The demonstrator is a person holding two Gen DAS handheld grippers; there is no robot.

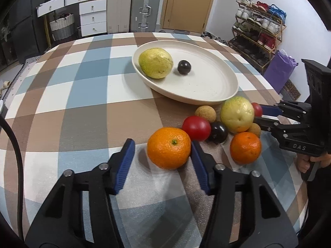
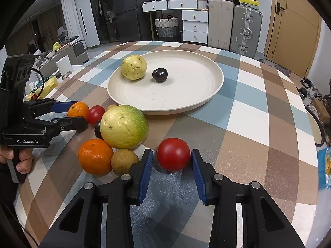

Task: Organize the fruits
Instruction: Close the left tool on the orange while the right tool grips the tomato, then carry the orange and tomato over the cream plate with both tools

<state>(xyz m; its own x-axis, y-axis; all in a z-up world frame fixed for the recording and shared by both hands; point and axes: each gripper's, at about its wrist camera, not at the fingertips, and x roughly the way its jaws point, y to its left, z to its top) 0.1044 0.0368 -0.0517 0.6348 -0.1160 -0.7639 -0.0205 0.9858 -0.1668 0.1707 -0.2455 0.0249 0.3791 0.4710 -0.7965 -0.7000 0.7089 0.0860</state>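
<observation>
On the checked surface (image 2: 248, 124), brown, blue and white squares, sits the cream plate (image 2: 206, 101), and everything hangs off that plate. On its left half a guava (image 2: 134, 67), a dark plum (image 2: 159, 74) just right of it, not touching.

In front of the plate is the pile of fruit. At its left end the left tongs (image 1: 161, 143) are part open around an orange (image 1: 168, 147) that rests on the cloth: the right pad is on the peel, with a clear gap at the left pad. Next comes a second orange (image 2: 95, 157), a bigger guava (image 2: 124, 127) and a brown round fruit (image 2: 124, 162), all huddled together. Furthest right, the right tongs (image 2: 171, 153) are narrowed around a tomato (image 2: 173, 154) with the right pad against it and the left pad a sliver away; whether it's clamped, I cannot tell.

Behind the plate, along the wall: a wicker basket (image 2: 166, 28), white drawers (image 2: 195, 25), two suitcases (image 2: 246, 29), a wooden door (image 2: 293, 20). Right of the plate, off the surface, are a shoe rack (image 1: 258, 24) and a purple bag (image 1: 279, 72).
</observation>
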